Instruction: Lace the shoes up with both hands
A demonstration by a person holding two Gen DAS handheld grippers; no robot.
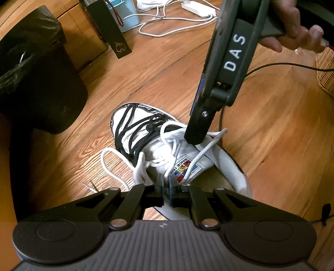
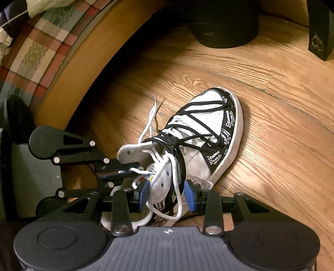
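Note:
A white and black sneaker [image 1: 144, 116] lies on the wooden floor, crossed by black laces, with loose white laces [image 1: 200, 154] at the tongue. My left gripper [image 1: 166, 181] is shut on a strand of white lace just above the tongue label. The right wrist view shows it [image 2: 136, 171] pinching that strand beside the shoe's collar. My right gripper [image 2: 167, 191] is open, its blue pads [image 2: 190, 193] straddling the eyelet flap and hanging white laces without pressing them. In the left wrist view its tip [image 1: 196, 136] reaches down onto the shoe's [image 2: 208, 116] opening, held by a hand [image 1: 296, 27].
A black bin with a bag [image 1: 37, 83] stands left of the shoe. A wicker basket [image 1: 325, 70] is at the right, and a thin black cable [image 1: 271, 66] runs past it. White cables and a power strip [image 1: 198, 8] lie far back. A wooden bed frame [image 2: 83, 68] curves nearby.

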